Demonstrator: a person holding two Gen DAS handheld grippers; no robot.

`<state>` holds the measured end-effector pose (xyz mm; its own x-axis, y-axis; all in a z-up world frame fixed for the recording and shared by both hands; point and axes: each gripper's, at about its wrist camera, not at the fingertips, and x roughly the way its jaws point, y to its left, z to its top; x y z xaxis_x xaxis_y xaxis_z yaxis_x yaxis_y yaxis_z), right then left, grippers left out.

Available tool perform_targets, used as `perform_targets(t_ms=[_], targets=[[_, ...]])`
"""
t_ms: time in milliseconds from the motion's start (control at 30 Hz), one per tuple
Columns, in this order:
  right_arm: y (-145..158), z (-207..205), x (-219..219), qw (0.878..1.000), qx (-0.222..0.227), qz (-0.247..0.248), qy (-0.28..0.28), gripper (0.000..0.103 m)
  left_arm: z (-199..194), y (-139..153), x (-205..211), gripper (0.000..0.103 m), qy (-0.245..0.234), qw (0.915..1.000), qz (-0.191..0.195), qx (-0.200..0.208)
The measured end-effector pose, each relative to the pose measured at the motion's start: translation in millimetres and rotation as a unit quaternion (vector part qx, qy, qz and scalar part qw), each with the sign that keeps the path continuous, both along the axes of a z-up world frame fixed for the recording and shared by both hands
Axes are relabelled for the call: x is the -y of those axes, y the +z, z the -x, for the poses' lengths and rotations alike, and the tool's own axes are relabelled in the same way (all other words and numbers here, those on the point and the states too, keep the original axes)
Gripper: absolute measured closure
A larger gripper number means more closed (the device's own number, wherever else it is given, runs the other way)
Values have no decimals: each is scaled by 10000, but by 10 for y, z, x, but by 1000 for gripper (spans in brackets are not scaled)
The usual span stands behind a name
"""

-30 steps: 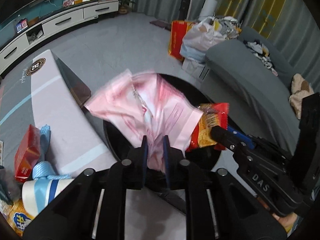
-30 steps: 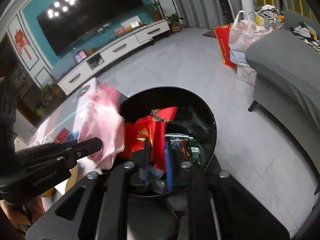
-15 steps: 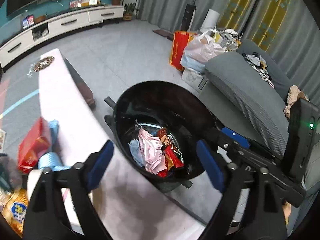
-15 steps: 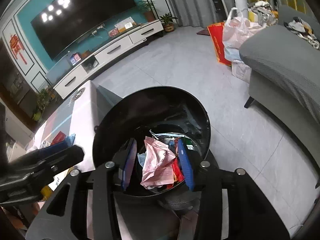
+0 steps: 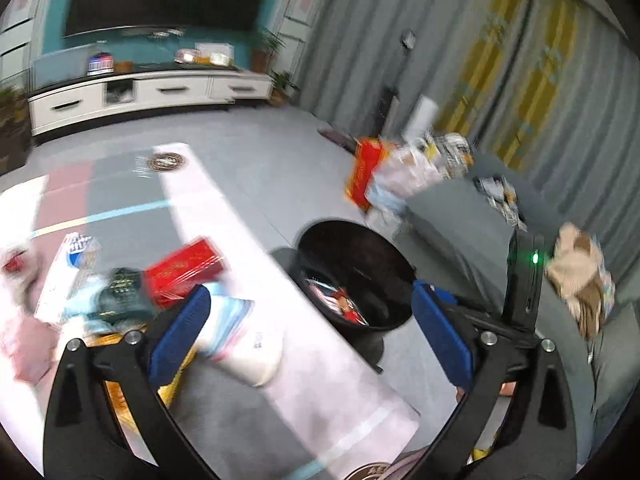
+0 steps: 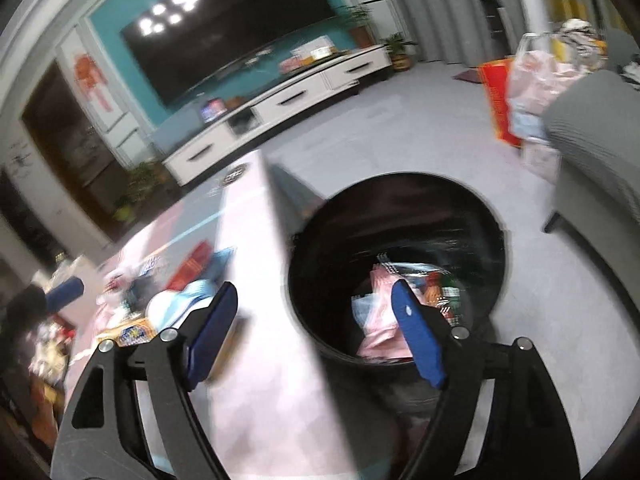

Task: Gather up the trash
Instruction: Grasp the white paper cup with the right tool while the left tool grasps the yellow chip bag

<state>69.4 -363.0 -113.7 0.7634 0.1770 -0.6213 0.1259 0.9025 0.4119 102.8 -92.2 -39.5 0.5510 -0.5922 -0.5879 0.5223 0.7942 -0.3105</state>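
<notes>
Both claws are now travelling empty. A second ago the left claw [image 5: 306,330] was clamping a pink wrapper [image 6: 380,300] and the right claw [image 6: 316,336] a red snack packet over the black trash bin [image 5: 320,236]; half a second ago both sets of blue pads were already spread and those items were lying in the bin. In the current views the pink wrapper is resting on top of the other wrappers inside the bin, partly behind the right claw's pad, and both cameras are blurring as they swing away from the bin toward the counter [image 5: 224,216]

Judged from this, one deposit cycle is complete and the next pickup is beginning. Remaining trash is still sitting on the counter: a red packet [image 5: 182,270], a white and blue roll [image 5: 240,340] just beside it, and further blurred wrappers toward the left edge

Pose: the left claw is hanging wide open above the counter edge, with the roll showing between its pads and the bin off to its right. The right claw is also wide open, straddling the counter edge, with one pad over the counter and the other over the bin mouth
</notes>
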Motion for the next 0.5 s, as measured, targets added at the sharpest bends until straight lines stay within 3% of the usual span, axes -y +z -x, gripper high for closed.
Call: perform_targets(t_ms=[233, 333, 500], targets=[[-10, -189, -540, 9940, -42, -321, 1041, 23, 48, -44, -1001, 3, 1080, 9941, 135, -50], [-11, -219, -759, 9930, -41, -115, 1171, 23, -7, -260, -1299, 3, 1353, 9901, 182, -332], [-51, -236, -1191, 9859, -63, 740, 1497, 23, -178, -664, -1668, 3, 1532, 9774, 791, -1222]])
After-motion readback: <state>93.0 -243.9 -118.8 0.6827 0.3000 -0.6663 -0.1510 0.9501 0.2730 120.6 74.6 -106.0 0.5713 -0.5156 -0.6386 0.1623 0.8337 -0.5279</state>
